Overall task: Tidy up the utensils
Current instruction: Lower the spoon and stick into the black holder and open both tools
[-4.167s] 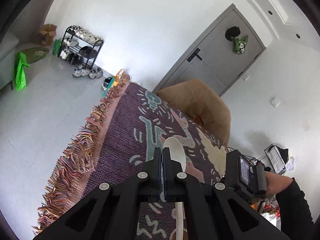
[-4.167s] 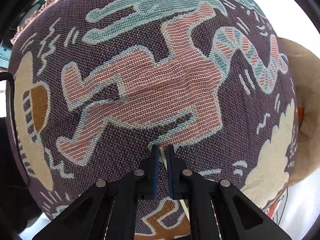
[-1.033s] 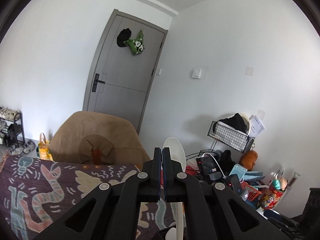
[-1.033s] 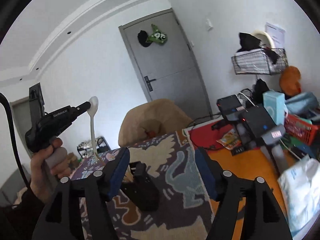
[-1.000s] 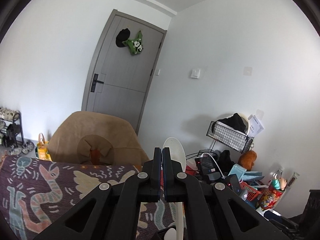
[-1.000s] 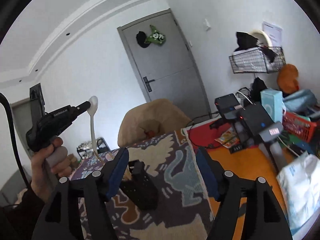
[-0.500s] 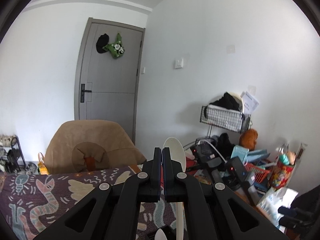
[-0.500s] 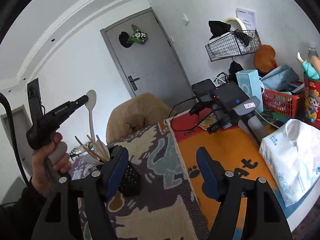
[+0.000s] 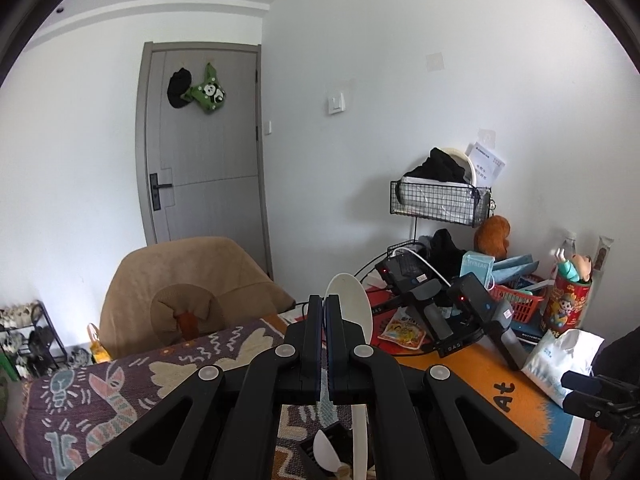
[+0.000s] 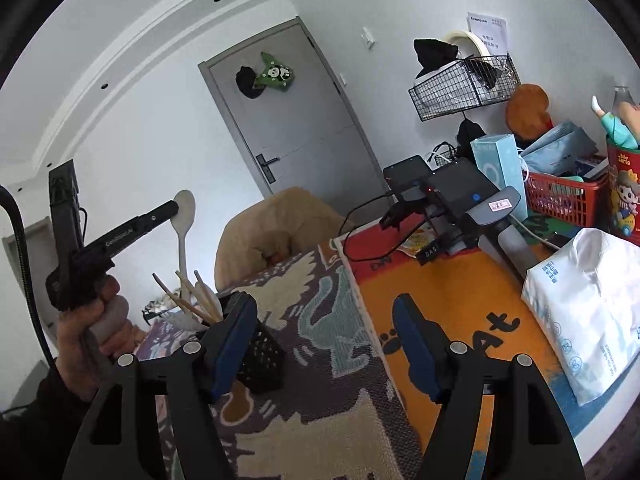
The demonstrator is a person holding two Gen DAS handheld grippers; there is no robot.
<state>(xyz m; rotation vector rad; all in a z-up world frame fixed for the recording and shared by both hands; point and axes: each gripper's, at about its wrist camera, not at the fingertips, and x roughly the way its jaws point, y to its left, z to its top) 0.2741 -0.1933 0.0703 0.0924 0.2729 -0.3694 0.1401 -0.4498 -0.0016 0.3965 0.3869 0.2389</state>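
The left gripper point(image 10: 176, 209) is held up at a slight downward slant in a fist point(image 10: 94, 316), jaws clamped on the bowl of one white spoon point(image 10: 185, 216). The spoon hangs handle-down over the black mesh utensil holder point(image 10: 262, 354) on the patterned table cloth point(image 10: 320, 344). The holder already contains several chopsticks point(image 10: 180, 300) and one other white spoon point(image 9: 326, 454). The right gripper point(image 10: 324, 344) sits low just beside the holder, its two blue-padded jaws apart around nothing.
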